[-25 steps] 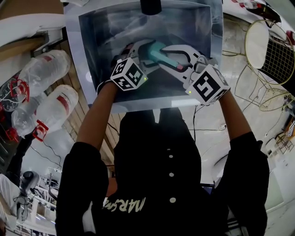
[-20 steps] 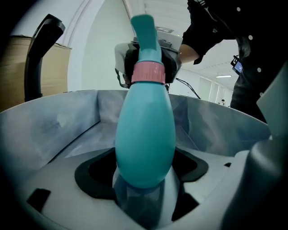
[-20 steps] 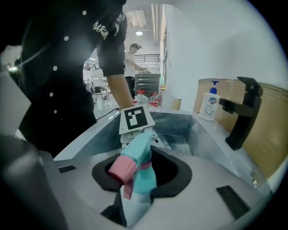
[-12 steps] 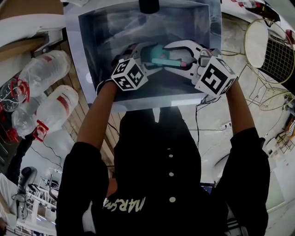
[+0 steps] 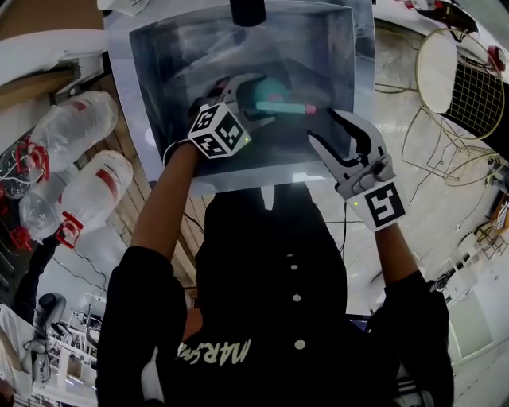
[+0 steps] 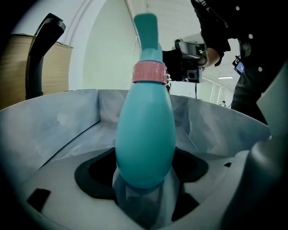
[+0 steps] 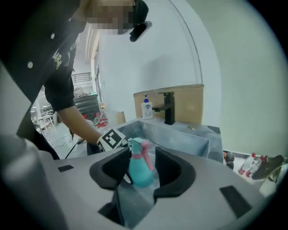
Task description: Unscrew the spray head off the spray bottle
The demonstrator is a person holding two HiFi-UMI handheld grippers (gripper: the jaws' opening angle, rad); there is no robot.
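A teal spray bottle [image 5: 270, 87] with a pink collar [image 6: 150, 72] hangs over the grey sink [image 5: 151, 71]. My left gripper [image 5: 245, 97] is shut on its body [image 6: 145, 134]. The spray head [image 5: 285, 106] sits on the neck and points right; its pink trigger [image 7: 146, 152] shows in the right gripper view. My right gripper [image 5: 326, 125] stands open a short way off, near the sink's front rim. Nothing is between its pads [image 7: 110, 168]; the bottle [image 7: 140, 170] only shows beyond them.
A black faucet [image 5: 247, 9] rises at the sink's back, with a soap dispenser [image 7: 146, 109] beside it. Large clear water bottles [image 5: 75, 123] lie on the floor at the left. A wire chair [image 5: 469, 87] stands at the right.
My right gripper has let go of the spray head, opened, and drawn back toward the person and to the right. The left gripper still holds the bottle in place.
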